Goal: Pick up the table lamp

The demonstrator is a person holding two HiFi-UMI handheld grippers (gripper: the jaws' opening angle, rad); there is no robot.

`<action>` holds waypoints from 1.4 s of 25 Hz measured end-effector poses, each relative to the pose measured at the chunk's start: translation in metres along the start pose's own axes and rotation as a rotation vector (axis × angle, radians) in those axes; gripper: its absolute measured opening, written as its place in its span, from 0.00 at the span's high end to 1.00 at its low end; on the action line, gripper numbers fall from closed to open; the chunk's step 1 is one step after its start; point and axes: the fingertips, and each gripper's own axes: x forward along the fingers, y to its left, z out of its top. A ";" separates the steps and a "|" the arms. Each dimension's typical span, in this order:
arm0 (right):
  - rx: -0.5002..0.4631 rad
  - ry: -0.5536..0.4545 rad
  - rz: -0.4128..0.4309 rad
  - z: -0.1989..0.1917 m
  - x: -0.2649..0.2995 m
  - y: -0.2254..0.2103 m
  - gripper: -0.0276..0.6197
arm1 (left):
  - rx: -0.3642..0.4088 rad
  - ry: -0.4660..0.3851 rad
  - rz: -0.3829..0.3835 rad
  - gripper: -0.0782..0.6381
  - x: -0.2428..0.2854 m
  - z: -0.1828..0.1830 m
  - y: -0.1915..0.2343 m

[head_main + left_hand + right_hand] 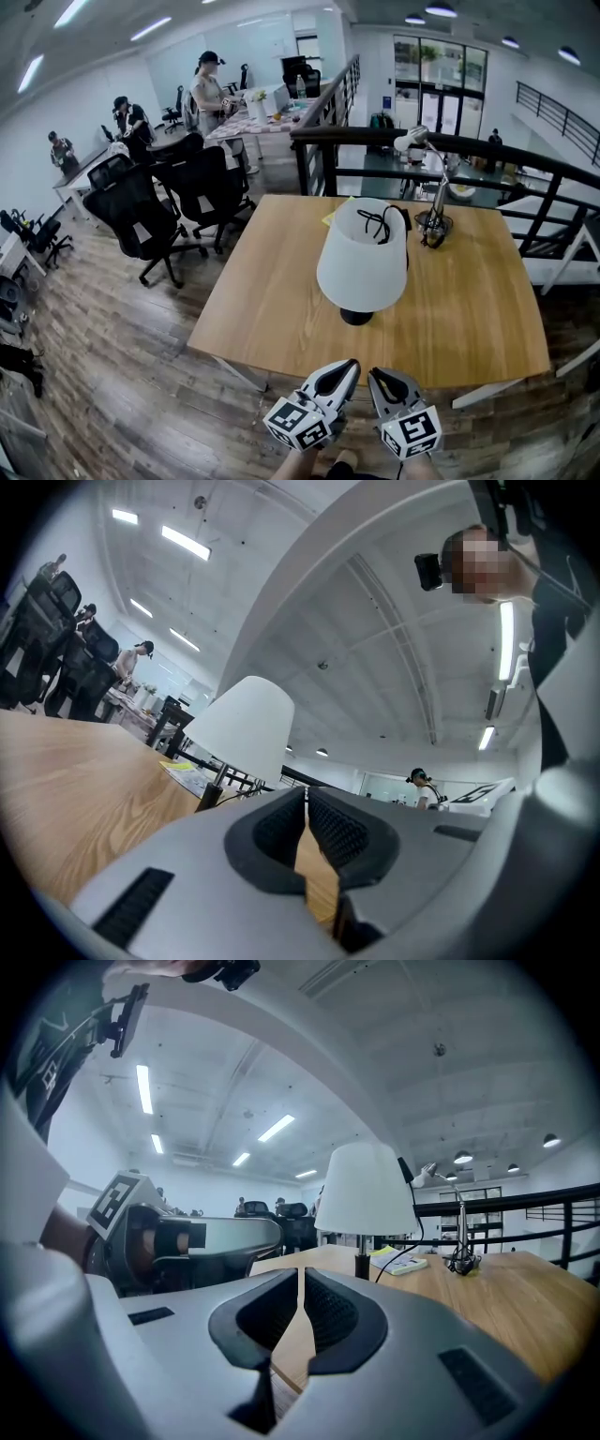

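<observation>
The table lamp has a white cone shade on a thin stem and a round black base. It stands upright near the middle of the wooden table, and its black cord trails away behind it. Both grippers hover side by side at the table's near edge, short of the lamp. My left gripper is shut and holds nothing, and so is my right gripper. In the left gripper view the lamp stands ahead and to the left of the closed jaws. From the right gripper view the lamp is ahead and slightly right of the closed jaws.
A slim silver desk lamp stands at the table's far right, with a booklet near the back edge. A dark railing runs behind the table. Black office chairs stand to the left, and people work at desks further back.
</observation>
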 end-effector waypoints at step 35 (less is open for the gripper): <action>0.039 0.063 -0.041 -0.039 0.061 -0.047 0.89 | -0.347 -0.085 -0.162 0.75 0.065 -0.013 0.069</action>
